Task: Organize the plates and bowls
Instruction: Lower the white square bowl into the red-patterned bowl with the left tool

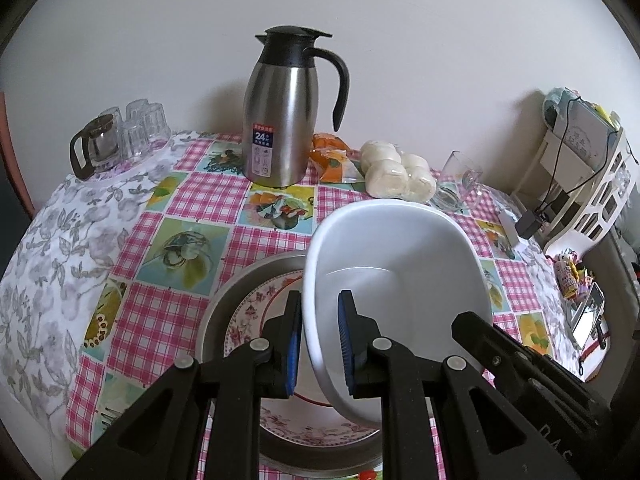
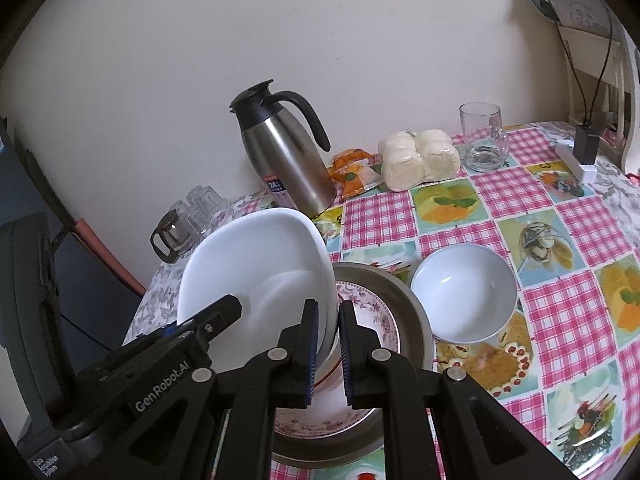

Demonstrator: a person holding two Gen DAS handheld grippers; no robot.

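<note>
L gripper (image 1: 320, 344) & R gripper (image 2: 329, 344), both angling down, are clamping opposite rims of white dish (image 1: 400, 264) over floral plate (image 1: 248, 316).

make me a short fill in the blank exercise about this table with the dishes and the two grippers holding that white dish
Both grippers clamp the rim of the white ____ dish.
Below it, a floral plate lies in a ____ pan.
The empty white bowl stands on the ____ of that pan in the right wrist view.
The steel jug has a ____ handle.

Missing words: square; metal; right; black
</note>
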